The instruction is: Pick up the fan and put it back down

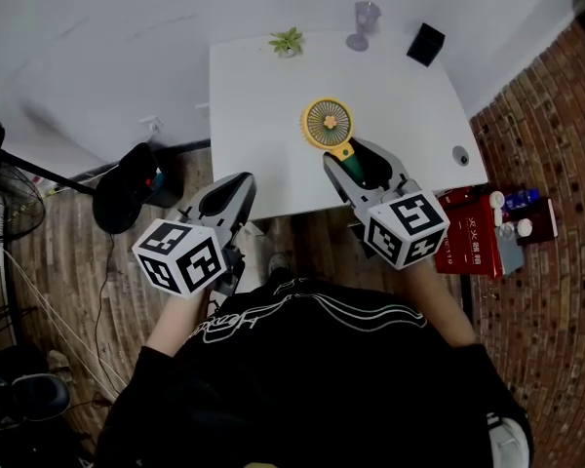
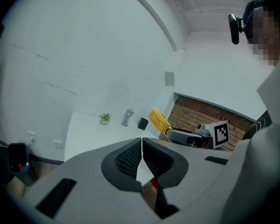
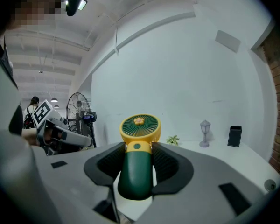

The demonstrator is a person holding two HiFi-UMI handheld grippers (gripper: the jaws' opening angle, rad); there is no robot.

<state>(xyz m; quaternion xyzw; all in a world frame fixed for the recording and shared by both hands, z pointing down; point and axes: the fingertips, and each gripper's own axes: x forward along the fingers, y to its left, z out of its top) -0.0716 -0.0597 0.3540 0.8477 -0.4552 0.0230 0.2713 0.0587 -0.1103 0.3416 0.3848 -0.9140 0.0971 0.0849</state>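
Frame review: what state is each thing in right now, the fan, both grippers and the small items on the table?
fan: gripped by its green handle, apparently lifted off the table.
right gripper: shut on the fan.
left gripper: jaws together, empty.
small plant: upright.
lantern ornament: upright.
black box: standing.

Small handheld fan [image 3: 138, 158]: round yellow head, green grille, little flower at hub, dark green handle with yellow collar. Handle clamped between pads of right gripper [image 3: 137, 146], head sticking out past fingertips. Grille tilted up toward head camera. Fan held over front part of white bench [image 1: 253, 96]; contact with bench unclear.
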